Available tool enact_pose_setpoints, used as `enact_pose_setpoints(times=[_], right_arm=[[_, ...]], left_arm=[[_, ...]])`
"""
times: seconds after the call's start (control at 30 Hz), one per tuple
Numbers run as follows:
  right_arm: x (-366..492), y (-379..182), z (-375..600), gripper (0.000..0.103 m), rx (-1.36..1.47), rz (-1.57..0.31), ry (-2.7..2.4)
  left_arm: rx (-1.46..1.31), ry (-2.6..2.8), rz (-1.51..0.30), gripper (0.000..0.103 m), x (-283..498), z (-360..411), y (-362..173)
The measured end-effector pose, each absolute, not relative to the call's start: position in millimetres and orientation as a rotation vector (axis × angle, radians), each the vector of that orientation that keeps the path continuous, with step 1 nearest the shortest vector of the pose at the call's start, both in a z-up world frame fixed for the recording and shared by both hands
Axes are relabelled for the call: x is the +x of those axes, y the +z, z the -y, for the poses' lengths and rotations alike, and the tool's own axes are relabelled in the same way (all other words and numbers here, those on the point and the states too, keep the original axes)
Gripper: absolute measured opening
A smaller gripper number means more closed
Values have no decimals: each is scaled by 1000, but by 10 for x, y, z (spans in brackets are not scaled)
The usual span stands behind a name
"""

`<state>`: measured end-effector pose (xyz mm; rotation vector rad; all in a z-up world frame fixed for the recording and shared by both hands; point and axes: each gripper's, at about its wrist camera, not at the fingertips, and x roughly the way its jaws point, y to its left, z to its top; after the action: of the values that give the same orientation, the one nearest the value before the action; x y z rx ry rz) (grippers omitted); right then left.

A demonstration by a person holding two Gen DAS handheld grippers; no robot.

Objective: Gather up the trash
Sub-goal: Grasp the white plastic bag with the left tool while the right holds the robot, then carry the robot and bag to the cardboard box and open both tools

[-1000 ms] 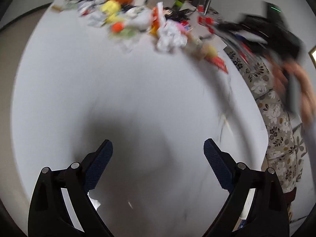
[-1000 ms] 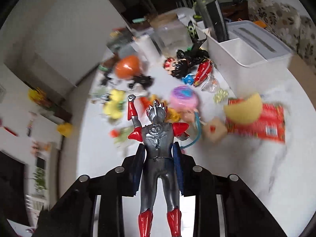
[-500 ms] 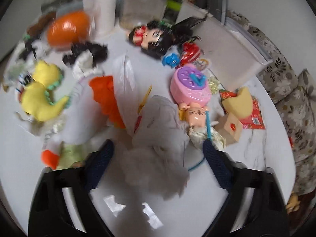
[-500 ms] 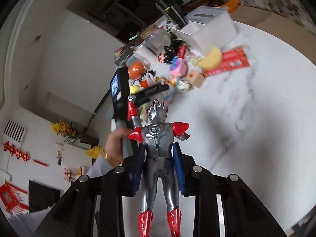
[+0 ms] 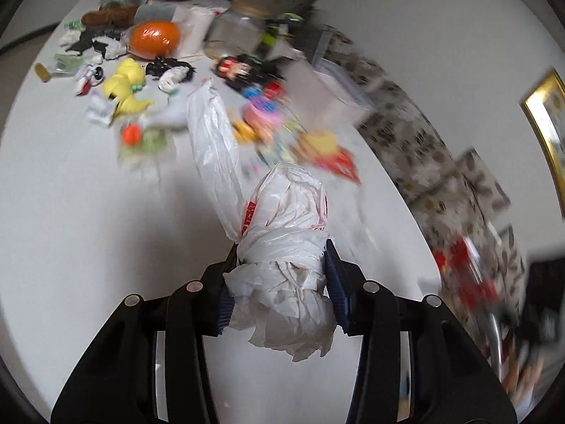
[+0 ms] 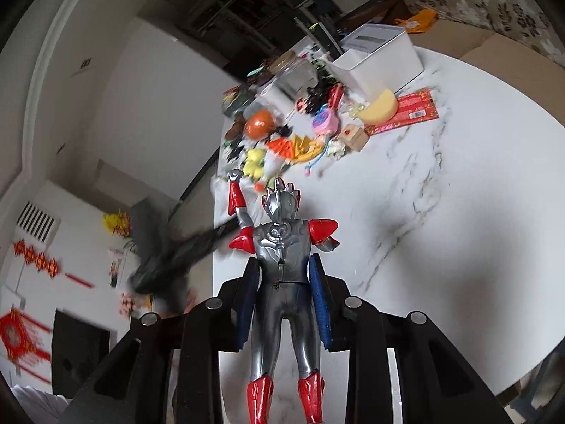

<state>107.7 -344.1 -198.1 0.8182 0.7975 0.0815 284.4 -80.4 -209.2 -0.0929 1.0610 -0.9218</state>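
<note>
trash: one plastic bag clenched in left tool, one figure in right tool.

— What carries everything?
— A white marble-veined table, round-edged.
— And ahead of the claw?
— Lying on it, far from the fingers: an orange ball, a yellow plush toy, a white bin, a red packet under a yellow wedge.

Left claw tight around knotted white plastic bag above table
</note>
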Motion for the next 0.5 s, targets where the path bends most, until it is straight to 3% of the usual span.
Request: enact_pose_setpoints(times=[0.23,0.5], right_arm=[[515,-2061,3370,29,702,-911,208],[-500,-2454,3294,29,513,-1104,357]], left_arm=[[-86,-961,-1131,44,1204,558,-2156],[-130,-870,-1273,44,-421,707,-2728]])
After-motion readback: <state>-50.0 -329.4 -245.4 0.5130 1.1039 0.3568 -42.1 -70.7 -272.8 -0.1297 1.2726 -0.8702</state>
